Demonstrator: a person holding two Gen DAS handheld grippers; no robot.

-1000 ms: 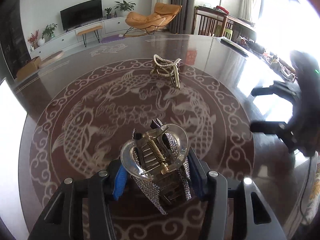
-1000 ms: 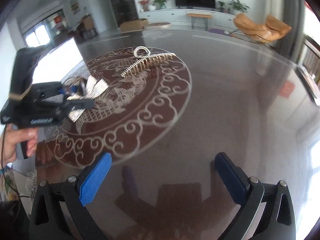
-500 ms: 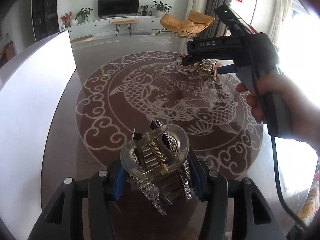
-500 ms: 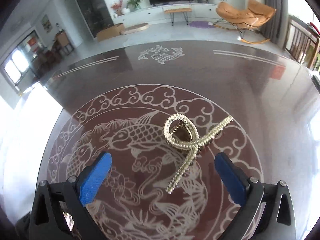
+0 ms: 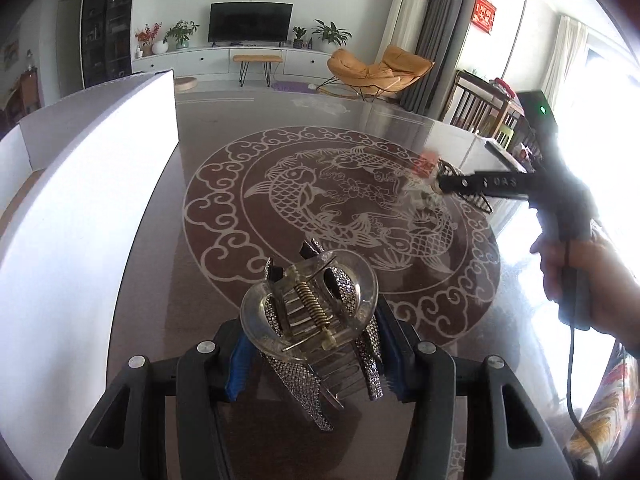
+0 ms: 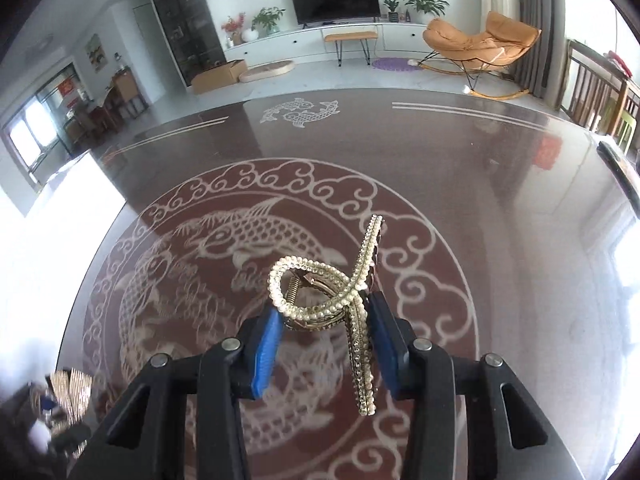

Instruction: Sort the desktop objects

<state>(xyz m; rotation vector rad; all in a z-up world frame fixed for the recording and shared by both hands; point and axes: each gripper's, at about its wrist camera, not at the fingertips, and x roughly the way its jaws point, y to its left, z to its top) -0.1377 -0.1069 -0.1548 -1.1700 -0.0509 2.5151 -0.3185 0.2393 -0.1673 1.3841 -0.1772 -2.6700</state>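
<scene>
Left view: my left fingers (image 5: 312,354) clamp the rhinestone claw clip (image 5: 310,320) crosswise, white box (image 5: 80,200) just left, nearest this hand; right view: right fingers (image 6: 324,344) clamp the pearl clip (image 6: 340,296), long axis running forward, above the surface (image 6: 500,200).

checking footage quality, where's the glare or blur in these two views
Left wrist view: window glare washes out the right edge around the right gripper, and its pearl clip is motion-blurred; the rhinestone clip is sharp. Right wrist view: pearl clip sharp, bottom-left corner blurred, white box overexposed.
</scene>
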